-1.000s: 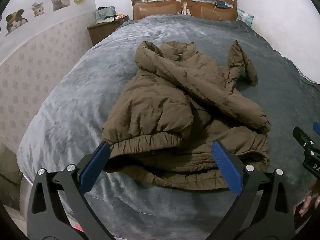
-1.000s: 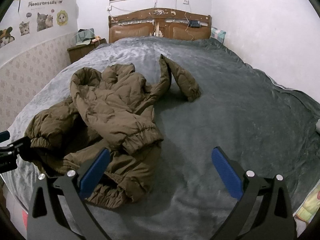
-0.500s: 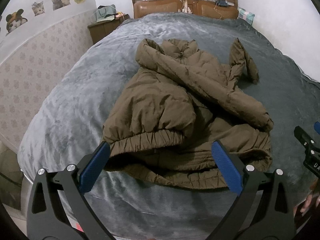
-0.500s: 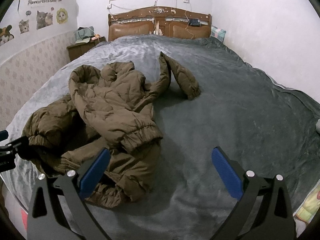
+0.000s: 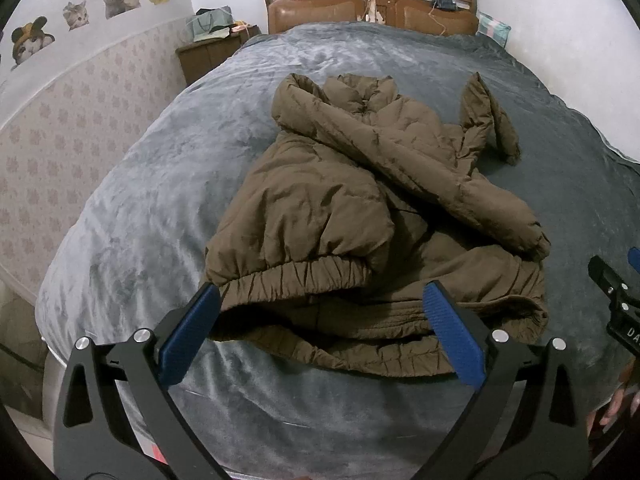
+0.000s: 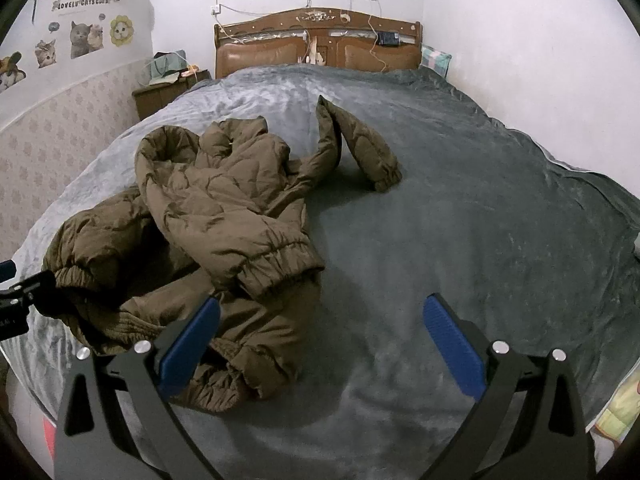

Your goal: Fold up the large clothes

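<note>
A brown puffy jacket (image 5: 372,216) lay crumpled on a bed w/ a grey blanket (image 5: 132,216), nearer the foot of the bed than the wooden headboard (image 5: 372,4). One sleeve (image 6: 236,216) was flopped across the jacket's body; the other sleeve (image 6: 360,144) stuck out on the headboard side, bent over on itself. The elastic hem (image 5: 296,276) was bunched at the jacket's near edge.

Left gripper (image 5: 320,316) hovered just short of the hem, fingers (image 5: 188,332) spread wide, nothing in them. Right gripper (image 6: 320,320) hovered at the jacket's right side, by the near cuff, fingers (image 6: 452,336) also released & empty.

No fold started yet, by the look of it.

Risks, judged from the layout: the padding is thick & slippery, so a pinch on one layer of hem could slip out, or grab 2 layers & drag the whole heap. The crossed sleeve could get trapped inside a fold. The jacket sat close to the bed's foot edge, so a hard pull might slide it off.
</note>
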The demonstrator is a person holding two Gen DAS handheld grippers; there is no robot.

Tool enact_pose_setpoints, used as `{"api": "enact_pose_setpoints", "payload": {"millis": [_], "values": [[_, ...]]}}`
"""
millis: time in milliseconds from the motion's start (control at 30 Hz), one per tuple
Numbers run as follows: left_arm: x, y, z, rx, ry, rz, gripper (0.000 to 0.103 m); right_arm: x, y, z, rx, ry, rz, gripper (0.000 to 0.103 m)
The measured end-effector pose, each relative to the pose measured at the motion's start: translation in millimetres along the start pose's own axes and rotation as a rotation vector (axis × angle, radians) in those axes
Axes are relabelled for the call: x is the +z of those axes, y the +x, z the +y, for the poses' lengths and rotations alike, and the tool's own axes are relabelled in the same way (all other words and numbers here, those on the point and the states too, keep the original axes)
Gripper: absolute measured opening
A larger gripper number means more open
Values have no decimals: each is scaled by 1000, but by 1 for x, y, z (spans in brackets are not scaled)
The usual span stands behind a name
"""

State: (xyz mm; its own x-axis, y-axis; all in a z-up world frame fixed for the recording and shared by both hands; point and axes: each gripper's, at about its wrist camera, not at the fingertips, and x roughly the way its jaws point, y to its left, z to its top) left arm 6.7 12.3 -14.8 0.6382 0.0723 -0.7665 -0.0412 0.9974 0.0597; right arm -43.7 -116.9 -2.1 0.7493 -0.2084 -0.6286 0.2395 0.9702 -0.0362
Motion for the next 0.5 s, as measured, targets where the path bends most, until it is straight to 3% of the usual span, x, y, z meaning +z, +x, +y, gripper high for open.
{"api": "enact_pose_setpoints", "payload": {"millis": [500], "values": [[-1,1,0,0,4,4,100,-1,1,-1,1,1,5,101]]}}
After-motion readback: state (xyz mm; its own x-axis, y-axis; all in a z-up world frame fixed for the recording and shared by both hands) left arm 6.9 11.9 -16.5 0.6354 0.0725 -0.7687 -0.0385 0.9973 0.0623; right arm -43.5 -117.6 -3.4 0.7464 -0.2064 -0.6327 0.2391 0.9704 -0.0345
